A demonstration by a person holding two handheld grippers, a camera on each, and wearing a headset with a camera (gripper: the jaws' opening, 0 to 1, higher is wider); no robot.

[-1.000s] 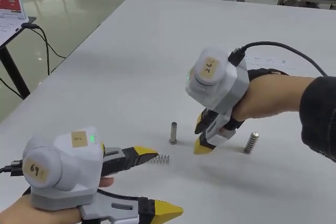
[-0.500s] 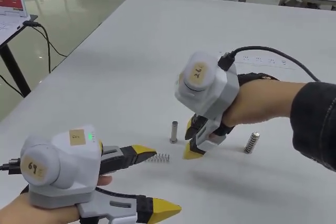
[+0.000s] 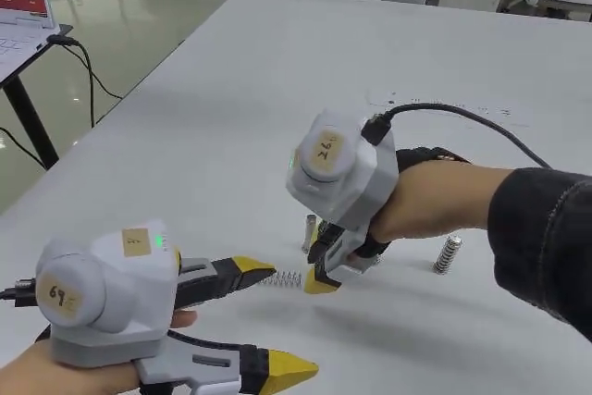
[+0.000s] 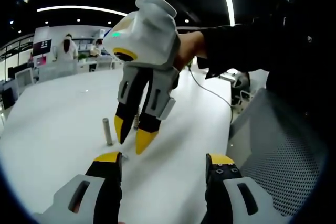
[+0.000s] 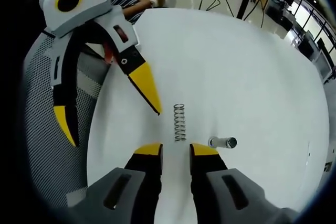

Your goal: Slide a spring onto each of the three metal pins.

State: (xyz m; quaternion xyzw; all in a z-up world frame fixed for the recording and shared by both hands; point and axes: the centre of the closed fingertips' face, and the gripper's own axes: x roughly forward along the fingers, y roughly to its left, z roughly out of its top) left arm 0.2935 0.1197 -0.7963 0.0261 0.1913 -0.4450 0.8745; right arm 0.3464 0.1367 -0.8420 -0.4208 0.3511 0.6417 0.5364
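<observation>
Your right claw (image 5: pixel 176 149) hangs tips-down at the middle of the head view. Its jaws stand a narrow gap apart with nothing between them. In the right gripper view a loose spring (image 5: pixel 179 122) lies flat on the white counter (image 3: pixel 222 117), just above the two yellow tips. It is lined up with the gap and touches neither tip. A bare pin (image 5: pixel 223 142) stands upright just right of the spring's lower end in that view; in the head view it is partly hidden behind your right claw. Further right in the head view, a second pin wearing a spring (image 3: pixel 448 253) stands by itself, well apart from the claw. Your left claw (image 3: pixel 273 319) sits at the lower left of the head view with its jaws spread wide and empty. Its upper tip is near the left end of the loose spring. Your dark sleeve (image 3: pixel 546 238) comes in from the right edge of the head view.
</observation>
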